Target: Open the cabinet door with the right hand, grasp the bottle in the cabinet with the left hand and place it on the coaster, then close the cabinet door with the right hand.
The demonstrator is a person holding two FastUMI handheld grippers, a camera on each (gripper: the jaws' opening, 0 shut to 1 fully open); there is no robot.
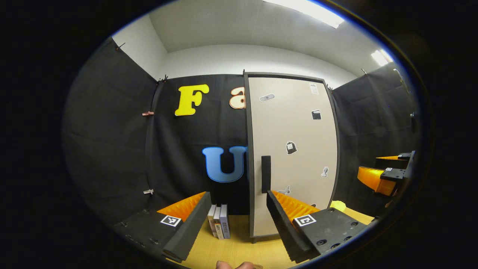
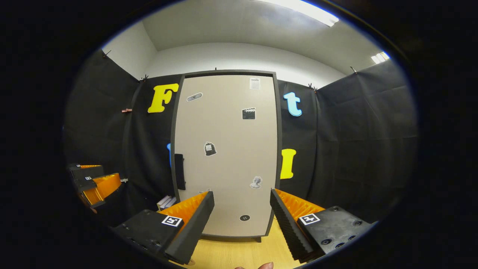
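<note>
Both grippers hang apart before the shut cabinet door (image 2: 227, 149). Left gripper (image 1: 237, 224) has its fingers spread wide, with books (image 1: 219, 221) standing between them. Right gripper (image 2: 241, 220) is likewise spread wide, facing the door's handle (image 2: 180, 172) at its left edge.

A recording booth set up indoors: black cloth walls (image 2: 354, 142) clipped at the seams, a plain white ceiling with strip lights (image 1: 304, 11), and a tall beige cabinet (image 2: 227, 149) standing on a wooden counter (image 1: 239, 250) beside a few books (image 1: 220, 226).
</note>
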